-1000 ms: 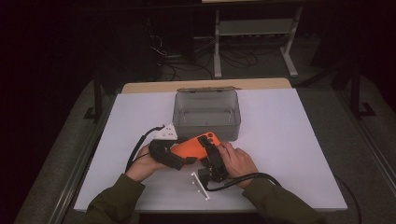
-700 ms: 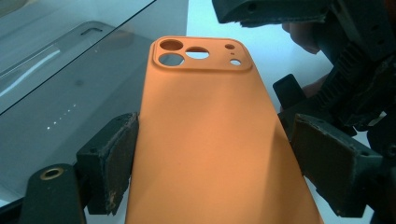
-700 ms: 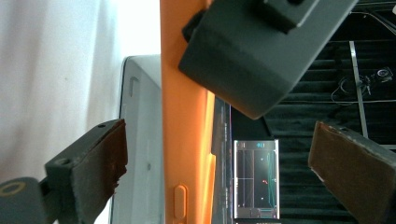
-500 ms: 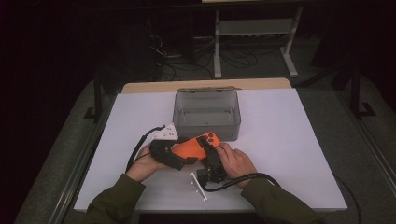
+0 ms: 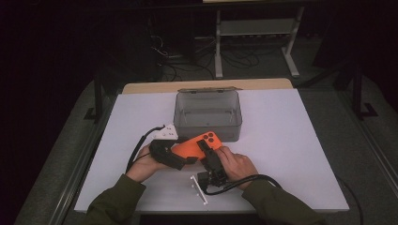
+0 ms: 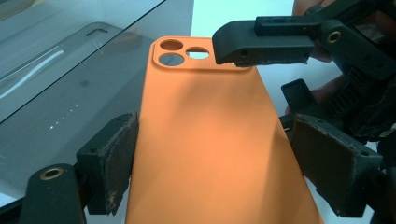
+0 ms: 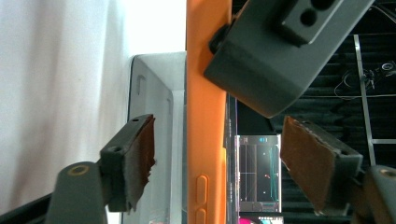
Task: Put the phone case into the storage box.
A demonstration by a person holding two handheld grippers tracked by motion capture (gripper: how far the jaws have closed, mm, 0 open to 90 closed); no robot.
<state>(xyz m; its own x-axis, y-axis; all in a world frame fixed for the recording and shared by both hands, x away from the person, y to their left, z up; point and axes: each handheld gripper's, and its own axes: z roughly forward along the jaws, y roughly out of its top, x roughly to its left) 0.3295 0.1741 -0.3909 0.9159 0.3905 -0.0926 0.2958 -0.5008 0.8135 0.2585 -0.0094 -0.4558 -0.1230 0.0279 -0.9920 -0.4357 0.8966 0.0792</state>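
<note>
An orange phone case (image 5: 195, 143) hangs just above the white table (image 5: 291, 140), in front of a grey see-through box (image 5: 208, 95). My left gripper (image 5: 186, 156) is shut on the case across its width; in the left gripper view its pads (image 6: 119, 156) press the long edges of the case (image 6: 210, 140). My right gripper (image 5: 205, 147) straddles the camera-hole end of the case, open. In the right gripper view the case (image 7: 208, 116) stands edge-on between the pads (image 7: 140, 156) with a gap on each side. One of its jaws lies over the case's top in the left gripper view.
The box (image 6: 70, 93) is open at the top and holds nothing, right behind the case. Cables trail from both grippers toward the table's near edge. White tabletop stretches to the left and right of the hands. Dark floor and a metal stand lie beyond the table.
</note>
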